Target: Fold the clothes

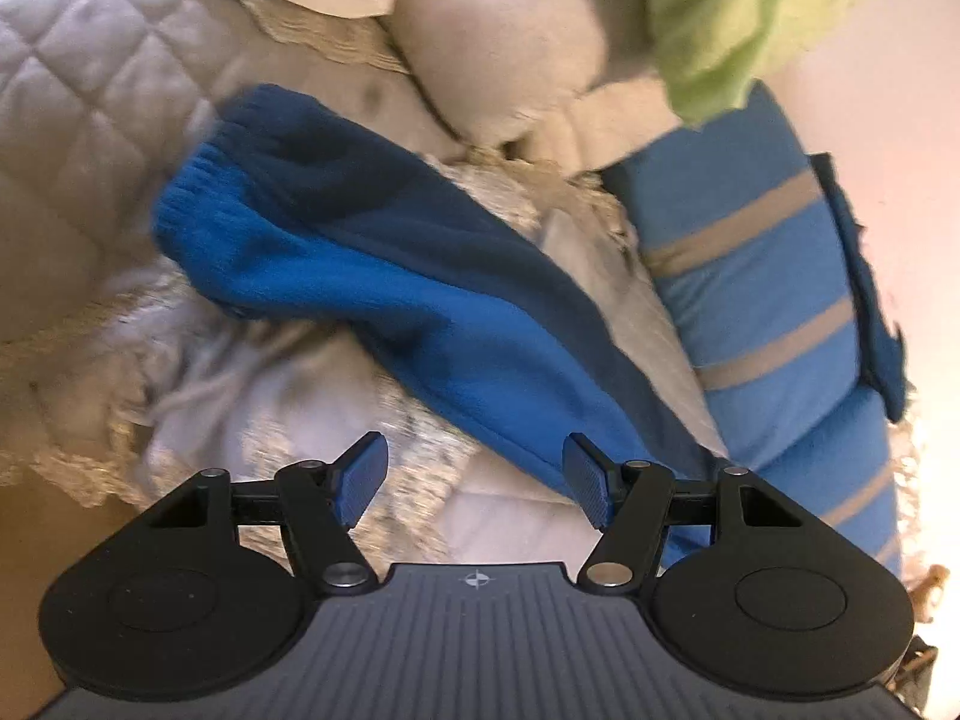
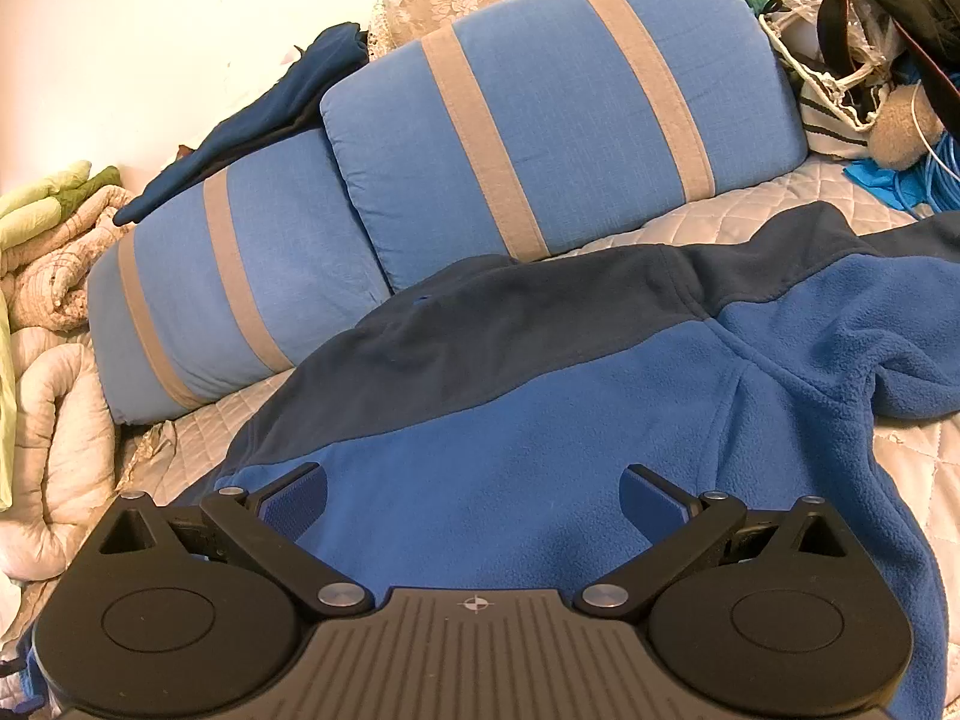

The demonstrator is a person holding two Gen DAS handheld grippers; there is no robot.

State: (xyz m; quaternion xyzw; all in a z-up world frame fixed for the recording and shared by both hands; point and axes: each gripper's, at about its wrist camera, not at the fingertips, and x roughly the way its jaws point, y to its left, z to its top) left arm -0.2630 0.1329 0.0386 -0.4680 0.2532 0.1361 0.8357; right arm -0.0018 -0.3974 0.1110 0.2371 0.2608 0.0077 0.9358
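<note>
A two-tone blue fleece jacket point(image 2: 540, 420) lies spread on the quilted bed cover point(image 2: 780, 210), dark navy across the top and bright blue below. In the left wrist view one of its sleeves point(image 1: 384, 276) stretches from the ribbed cuff at upper left down toward the right. My left gripper point(image 1: 477, 489) is open just above the bedding, its right finger point(image 1: 588, 489) at the sleeve's lower edge. My right gripper point(image 2: 474, 501) is open, hovering over the bright blue body of the jacket with nothing between its fingers.
Two blue cushions with grey stripes point(image 2: 540, 120) lean against the wall behind the jacket. A rolled beige quilt point(image 2: 54, 420) and green cloth point(image 2: 42, 204) lie at the left. Bags, cables and clutter point(image 2: 870, 60) pile at the far right. A cream pillow point(image 1: 510, 30) sits beyond the sleeve.
</note>
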